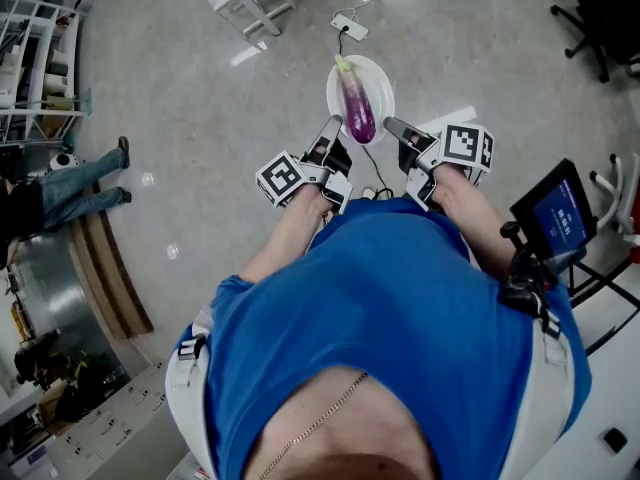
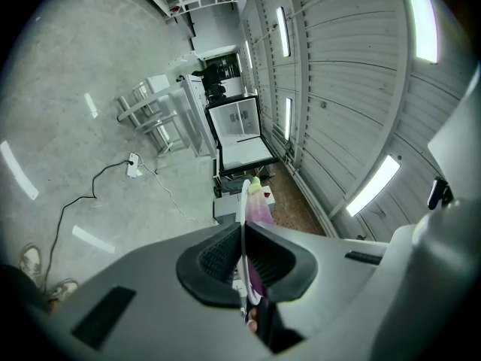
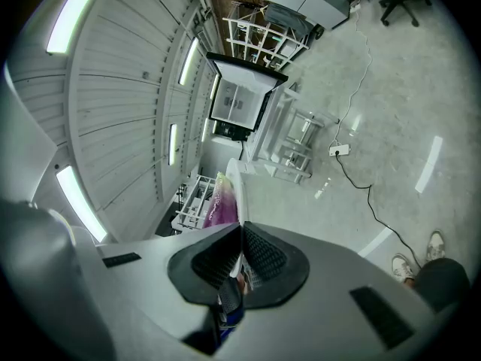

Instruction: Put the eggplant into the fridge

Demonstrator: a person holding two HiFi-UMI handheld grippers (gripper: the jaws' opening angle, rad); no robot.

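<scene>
Head view, looking steeply down: a person in a blue shirt (image 1: pixel 400 298) stands on a grey floor (image 1: pixel 200 118) and holds a white plate (image 1: pixel 384 86) out in front of the body with both tools. The eggplant (image 1: pixel 356 108), purple with a pale green stem end, lies lengthwise on the plate, stem pointing away from the person.

The left hand-held gripper (image 1: pixel 333 124) is clamped on the plate's near-left rim. The right hand-held gripper (image 1: pixel 392 126) is clamped on its near-right rim. Both point roughly level.

Left gripper view: the left hand-held gripper (image 2: pixel 242 232) has its ribbed pads pressed together on the thin white edge of the plate (image 2: pixel 243 198), with the eggplant (image 2: pixel 259 209) just beyond them on the plate.

Right gripper view: the right hand-held gripper (image 3: pixel 240 235) is likewise closed on the plate's rim (image 3: pixel 235 183), the eggplant (image 3: pixel 222 201) lying to the left of that edge.

Surroundings: a power strip (image 1: pixel 350 26) with its cable lies on the floor beyond the plate. A white cabinet with a dark-framed front (image 2: pixel 234 126) stands farther ahead; whether it is the fridge cannot be told. A small screen (image 1: pixel 560 213) sits at the person's right side.
</scene>
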